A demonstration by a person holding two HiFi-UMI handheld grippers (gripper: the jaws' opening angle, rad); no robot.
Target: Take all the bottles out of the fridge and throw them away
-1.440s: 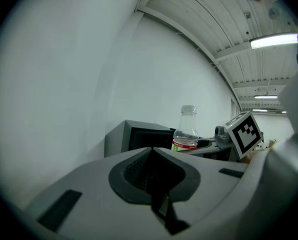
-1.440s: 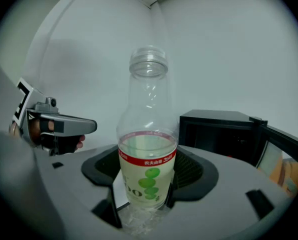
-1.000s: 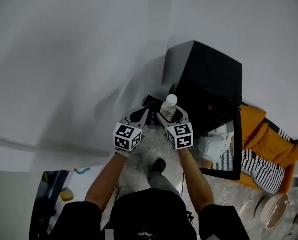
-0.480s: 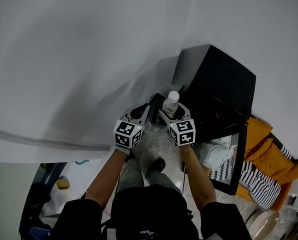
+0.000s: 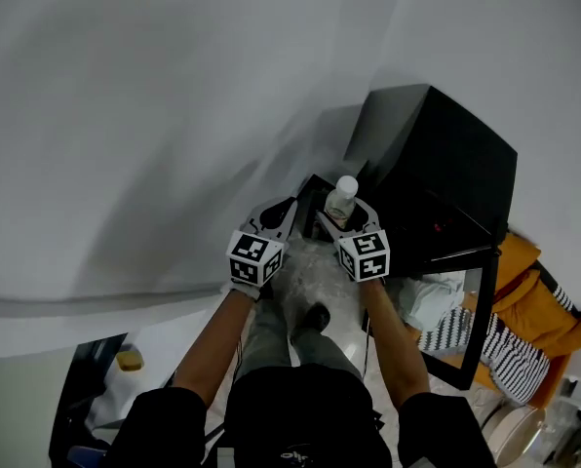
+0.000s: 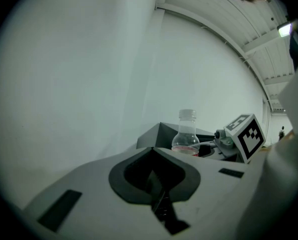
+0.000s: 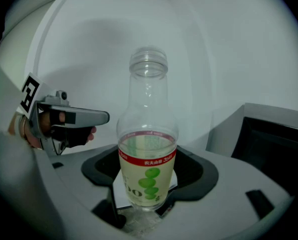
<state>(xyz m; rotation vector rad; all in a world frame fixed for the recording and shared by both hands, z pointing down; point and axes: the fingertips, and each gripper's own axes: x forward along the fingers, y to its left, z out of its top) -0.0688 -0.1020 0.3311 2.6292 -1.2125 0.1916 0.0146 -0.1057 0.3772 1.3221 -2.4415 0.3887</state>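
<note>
R tongs (image 7: 147, 204) clamped on bottle (image 7: 148, 134) | L tongs (image 6: 156, 181) closed, empty | black fridge (image 5: 437, 154) close ahead, door (image 5: 484, 315) open at R

A plain white wall (image 5: 174, 115) is seen across most of the head view, dimly and evenly lit. Pale speckled floor (image 5: 474, 400) is shown at the lower right. Orange fabric (image 5: 549, 305) and a black-and-white striped cloth (image 5: 490, 344) are piled there. A ribbed white ceiling (image 6: 224, 19) with a lit lamp (image 6: 285, 30) is seen in the left gripper view.
</note>
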